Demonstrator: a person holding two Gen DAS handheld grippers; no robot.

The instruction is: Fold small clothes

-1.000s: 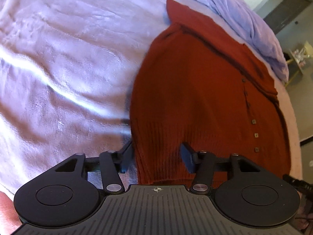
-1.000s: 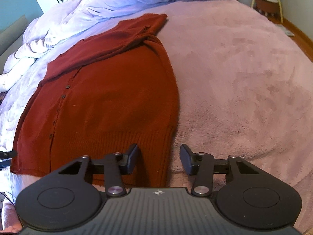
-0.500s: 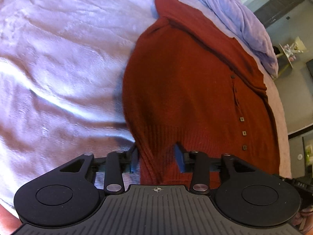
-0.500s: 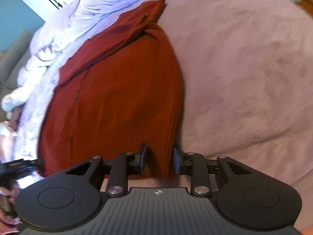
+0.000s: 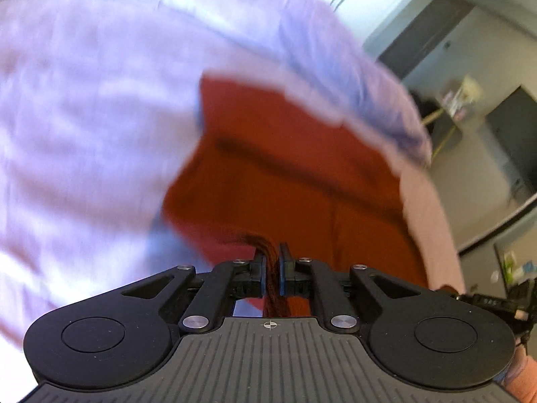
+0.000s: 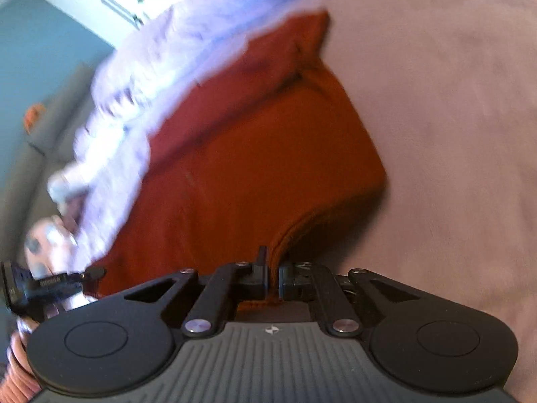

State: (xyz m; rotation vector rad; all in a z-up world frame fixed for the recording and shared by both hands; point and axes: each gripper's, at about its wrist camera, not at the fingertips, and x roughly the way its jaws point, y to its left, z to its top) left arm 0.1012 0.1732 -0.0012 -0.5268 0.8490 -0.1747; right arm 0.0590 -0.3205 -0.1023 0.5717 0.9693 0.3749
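Observation:
A rust-red knit cardigan lies on the bed, its sleeve folded across the top. My left gripper is shut on the left corner of its ribbed hem, which bunches between the fingers. The cardigan also shows in the right wrist view. My right gripper is shut on the hem's right corner, and the hem edge there is raised off the blanket. Both views are blurred by motion.
A pale pink plush blanket covers the bed. A lilac duvet is heaped along the far edge behind the cardigan. The room floor and furniture lie beyond the bed. The other gripper shows at the left.
Both grippers went from open around the hem corners to shut on them. Both have risen and tilted, lifting the hem off the blanket.

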